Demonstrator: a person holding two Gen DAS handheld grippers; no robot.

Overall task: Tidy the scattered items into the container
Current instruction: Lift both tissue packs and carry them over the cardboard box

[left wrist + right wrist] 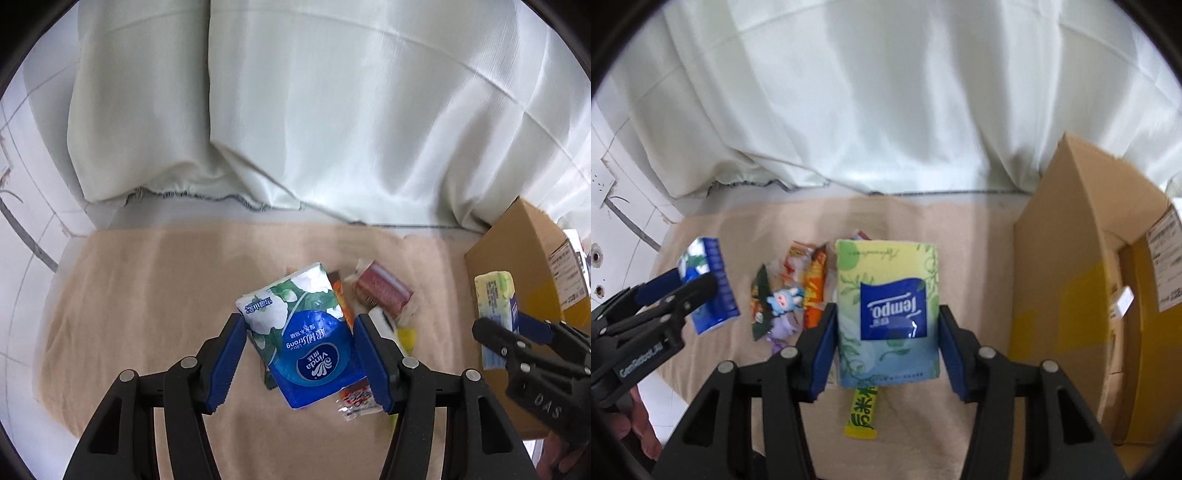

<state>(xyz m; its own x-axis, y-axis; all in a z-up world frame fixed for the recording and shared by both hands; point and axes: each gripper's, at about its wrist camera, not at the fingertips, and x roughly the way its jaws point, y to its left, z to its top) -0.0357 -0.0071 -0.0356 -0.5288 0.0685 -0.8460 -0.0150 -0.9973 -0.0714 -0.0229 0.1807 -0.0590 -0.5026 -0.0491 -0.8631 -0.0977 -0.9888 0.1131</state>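
We've got 2 packs up: left tongs (300,363) clamp the Vinda pack (308,339), right tongs (884,352) clamp the Tempo pack (888,317), beside the box (1071,266).

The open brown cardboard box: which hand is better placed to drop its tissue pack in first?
Right, probably. Its tongs hold the yellow-green Tempo tissue pack beside the open brown cardboard box; the left tongs, holding the blue Vinda tissue pack, are farther away.
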